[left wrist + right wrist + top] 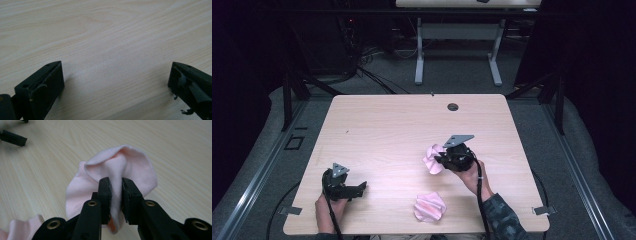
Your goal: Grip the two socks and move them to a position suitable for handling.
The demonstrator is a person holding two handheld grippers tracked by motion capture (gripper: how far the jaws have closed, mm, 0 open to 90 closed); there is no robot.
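From the high view I have my right gripper (438,159) lifted over the wooden table (387,130), clamped on a pale pink cloth (432,158) that bunches out to the left of the jaws. That cloth sits toward the near right part of the table, well short of the small round hole (453,106) at the far edge. A second pink cloth (429,206) lies crumpled on the table near the front edge, nearer to me than the held one and apart from it.

My right gripper view gives me what the high view cannot: the two black jaws are pinched close together on a fold of the pink cloth (117,170), and the fabric balloons up and around them in a loose hood. At the bottom left corner of that view I catch an edge of the second pink cloth (25,226).

My left gripper (357,189) rests near the table's front left corner, well apart from both cloths. From above I cannot judge its jaws well; the left gripper view settles it, with the jaws standing wide apart over bare wood (112,50) and nothing between them.
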